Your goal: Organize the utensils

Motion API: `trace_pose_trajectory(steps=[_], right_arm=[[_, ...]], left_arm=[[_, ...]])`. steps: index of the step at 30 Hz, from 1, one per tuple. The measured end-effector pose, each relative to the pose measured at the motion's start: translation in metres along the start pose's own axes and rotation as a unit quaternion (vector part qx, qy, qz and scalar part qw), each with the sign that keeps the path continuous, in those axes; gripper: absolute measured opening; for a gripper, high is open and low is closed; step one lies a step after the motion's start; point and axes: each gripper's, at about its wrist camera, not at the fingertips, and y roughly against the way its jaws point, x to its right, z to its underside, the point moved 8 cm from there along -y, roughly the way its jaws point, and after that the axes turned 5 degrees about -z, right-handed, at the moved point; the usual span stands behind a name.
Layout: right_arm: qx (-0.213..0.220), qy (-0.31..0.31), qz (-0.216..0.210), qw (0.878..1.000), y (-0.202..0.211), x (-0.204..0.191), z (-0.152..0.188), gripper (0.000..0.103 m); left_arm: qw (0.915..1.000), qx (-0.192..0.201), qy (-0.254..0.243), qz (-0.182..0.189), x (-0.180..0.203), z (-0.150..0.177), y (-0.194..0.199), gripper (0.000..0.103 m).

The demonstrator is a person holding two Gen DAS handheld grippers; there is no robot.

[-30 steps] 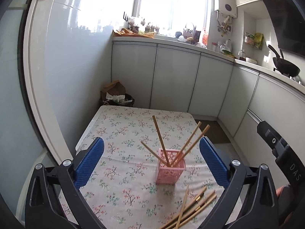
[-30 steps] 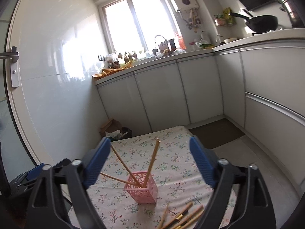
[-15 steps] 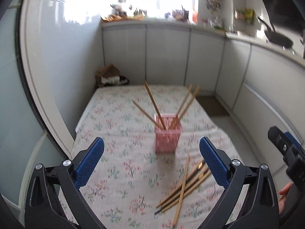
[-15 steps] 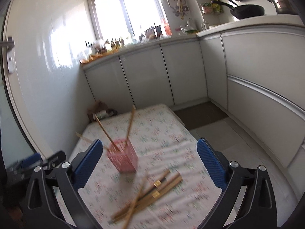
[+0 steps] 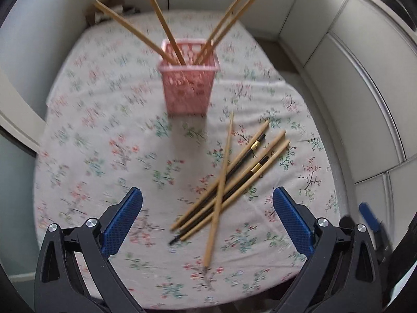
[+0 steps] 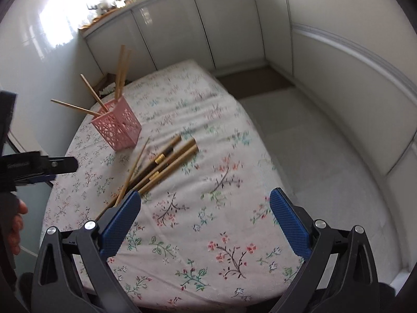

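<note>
A pink lattice holder (image 5: 188, 78) (image 6: 117, 126) stands on the floral tablecloth (image 5: 109, 140) with several bamboo chopsticks leaning out of it. In front of it to the right lies a loose heap of chopsticks (image 5: 229, 177) (image 6: 156, 167), some plain bamboo, two dark with gold bands. My left gripper (image 5: 207, 219) hangs open above the near end of that heap, nothing between its blue pads. My right gripper (image 6: 206, 221) is open over bare cloth to the right of the heap; its left pad covers the heap's near tips. The left gripper's black frame (image 6: 34, 168) shows at the right wrist view's left edge.
White cabinet fronts (image 6: 182, 31) run along the far and right sides. A strip of grey floor (image 6: 299, 135) lies between table and cabinets. A cardboard box (image 5: 106, 7) sits past the table's far left corner. A hand (image 6: 15, 224) shows at the left edge.
Both grippers have come down and tilted toward the table, so the window and worktop have left view. The holder and loose chopsticks now fill both views. The right jaws spread slightly wider.
</note>
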Motion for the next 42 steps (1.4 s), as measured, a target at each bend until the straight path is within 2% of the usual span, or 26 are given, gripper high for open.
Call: trace_pose_trajectory(steps=[1,5,9,12,14,16,17,19,20,21,22,26,28,30,32,35,37,39,42], right_arm=[[-0.002,-0.008,-0.005,1.0,-0.001,0.001,0.0,0.096],[-0.005,-0.021,-0.013,1.0,-0.004,0.005,-0.001,0.096],[-0.01,-0.037,-0.012,0.999,-0.009,0.015,-0.002,0.096],[-0.024,-0.073,-0.019,0.997,-0.012,0.028,-0.002,0.096],[-0.036,-0.099,-0.026,0.994,-0.016,0.035,-0.001,0.096],[-0.046,-0.118,-0.03,0.992,-0.02,0.041,0.001,0.096],[-0.051,-0.128,-0.032,0.99,-0.023,0.044,0.001,0.096],[-0.055,-0.133,-0.028,0.989,-0.026,0.046,0.001,0.096],[-0.054,-0.134,-0.025,0.989,-0.027,0.047,0.001,0.096],[-0.054,-0.133,-0.022,0.989,-0.027,0.046,0.001,0.096],[-0.055,-0.128,-0.017,0.99,-0.029,0.045,0.001,0.096],[-0.06,-0.109,0.006,0.992,-0.035,0.04,-0.002,0.096],[-0.075,-0.119,0.013,0.99,-0.044,0.039,-0.006,0.096],[-0.085,-0.143,0.019,0.986,-0.056,0.038,-0.015,0.095],[-0.104,-0.167,0.032,0.98,-0.073,0.033,-0.025,0.09],[-0.164,-0.196,0.051,0.966,-0.103,0.022,-0.027,0.075],[-0.194,-0.216,0.058,0.955,-0.121,0.013,-0.025,0.073],[-0.205,-0.229,0.069,0.949,-0.131,0.008,-0.025,0.071],[-0.202,-0.229,0.1,0.947,-0.138,0.004,-0.031,0.071]], left_arm=[[0.9998,-0.015,0.008,0.007,0.004,-0.003,-0.009,0.096],[0.9988,-0.034,0.035,0.009,0.014,-0.02,-0.035,0.092],[0.998,-0.038,0.048,-0.012,0.019,-0.037,-0.063,0.076],[0.9974,-0.05,0.051,-0.011,0.024,-0.042,-0.081,0.061],[0.9975,-0.052,0.042,-0.024,0.026,-0.045,-0.091,0.057],[0.9973,-0.057,0.039,-0.026,0.028,-0.047,-0.098,0.043],[0.9972,-0.062,0.037,-0.02,0.03,-0.047,-0.102,0.041],[0.9966,-0.074,0.032,-0.013,0.032,-0.045,-0.11,0.022],[0.9967,-0.074,0.026,-0.017,0.033,-0.045,-0.112,0.02],[0.997,-0.073,0.02,-0.017,0.034,-0.043,-0.114,0.013],[0.997,-0.073,0.017,-0.017,0.034,-0.042,-0.116,0.009],[0.9989,-0.044,0.018,-0.002,0.027,-0.041,-0.11,0.005],[0.9996,-0.024,0.015,0.009,0.02,-0.038,-0.097,0.005],[0.9992,-0.003,0.018,0.036,0.012,-0.033,-0.079,0.005],[0.9986,0.014,0.018,0.049,0.006,-0.027,-0.063,0.005],[0.9967,0.043,0.013,0.068,-0.008,-0.016,-0.036,0.005],[0.9946,0.064,0.011,0.081,-0.017,-0.011,-0.02,0.005],[0.9926,0.086,0.011,0.085,-0.025,-0.009,-0.006,0.005],[0.9889,0.117,0.015,0.09,-0.033,-0.01,0.012,0.005]])
